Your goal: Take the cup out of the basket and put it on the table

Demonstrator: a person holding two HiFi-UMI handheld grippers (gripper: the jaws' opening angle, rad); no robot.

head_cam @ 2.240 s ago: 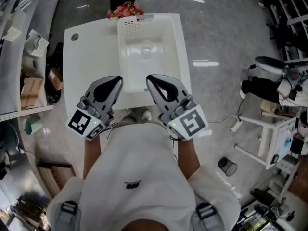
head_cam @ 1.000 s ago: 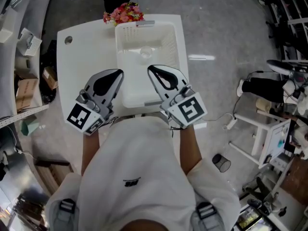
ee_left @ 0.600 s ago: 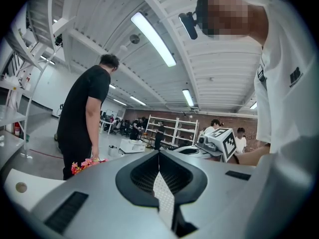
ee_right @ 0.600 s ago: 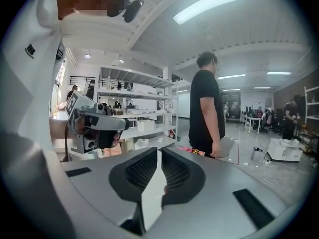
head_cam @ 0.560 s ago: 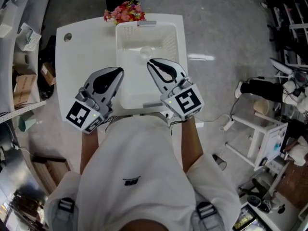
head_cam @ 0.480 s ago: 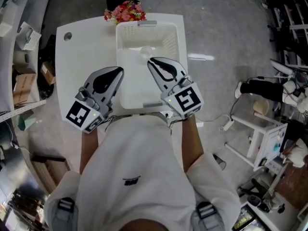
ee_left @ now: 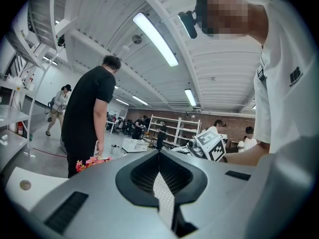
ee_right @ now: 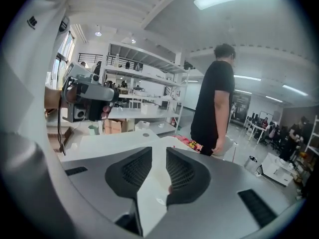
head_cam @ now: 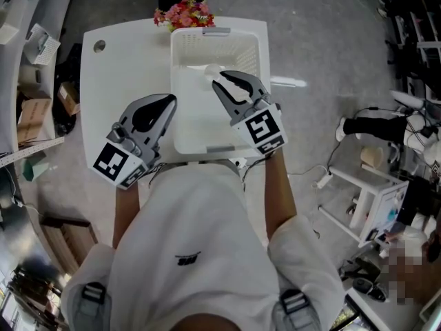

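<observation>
Cup sits at the far end of the basket, right gripper just short of it, jaws only now cracking open and empty, so they'll want spreading wider around the cup's wall before squeezing.

Head view looks steeply down on the desk; both gripper views face outward, low. All share the flowers.
</observation>
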